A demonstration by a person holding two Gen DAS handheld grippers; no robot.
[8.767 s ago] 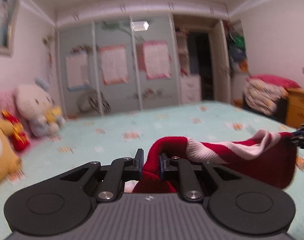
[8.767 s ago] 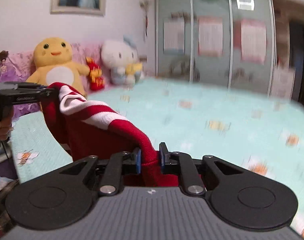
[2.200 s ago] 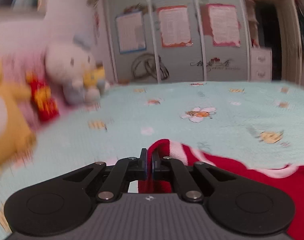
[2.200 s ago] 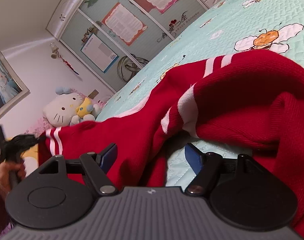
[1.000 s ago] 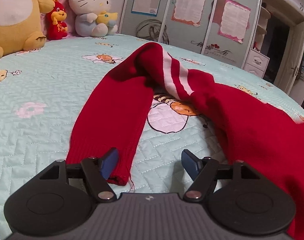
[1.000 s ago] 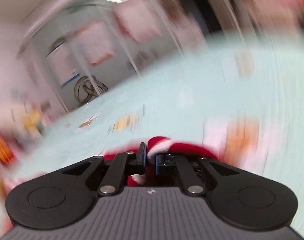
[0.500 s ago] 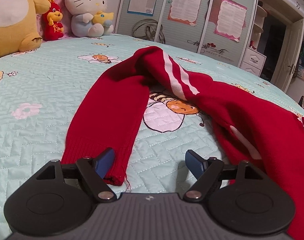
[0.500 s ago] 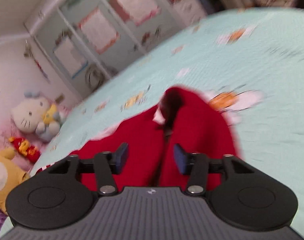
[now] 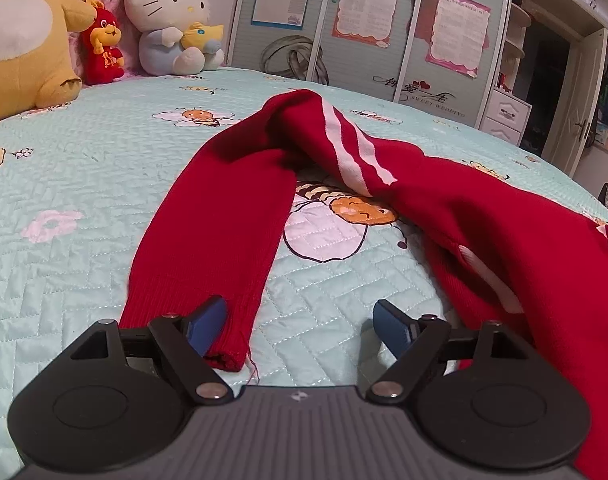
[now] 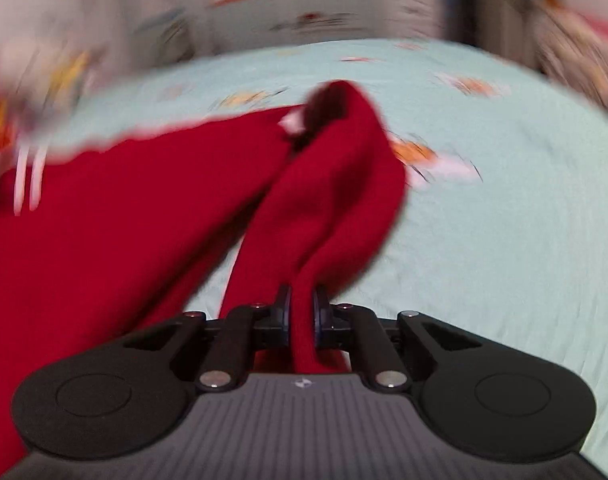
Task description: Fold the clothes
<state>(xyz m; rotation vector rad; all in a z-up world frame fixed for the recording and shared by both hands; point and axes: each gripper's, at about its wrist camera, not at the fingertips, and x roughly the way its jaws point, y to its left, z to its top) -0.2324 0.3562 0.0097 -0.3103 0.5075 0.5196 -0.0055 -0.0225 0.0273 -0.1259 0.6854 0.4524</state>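
One red sweater (image 9: 484, 216) lies spread and rumpled across the bed (image 9: 83, 184), not yet a folded stack. Its left sleeve (image 9: 219, 216) runs straight down toward the bed's near edge, the cuff lying flat on the quilt. The body bunches to the right of it, with two white stripes (image 9: 356, 148) showing at the shoulder. No neat fold line shows anywhere, so by my reading the garment is laid out rather than folded, and most of the folding is left.

The left gripper (image 9: 299, 320) is released, its two blue pads wide apart, one pad (image 9: 207, 318) lying over the cuff and the other above bare quilt. It holds nothing.

The right gripper (image 10: 301, 312) is clenched on the right sleeve (image 10: 332, 200), a band of red knit pinched between its pads and rising away from them. That view is smeared by motion, so the far end of the sleeve and how high it is lifted are hard to tell.

Count: one sweater, two sleeves, two grippers. At the bed's far left edge sit three plush toys (image 9: 167, 20): one yellow, one small and red, one white cat
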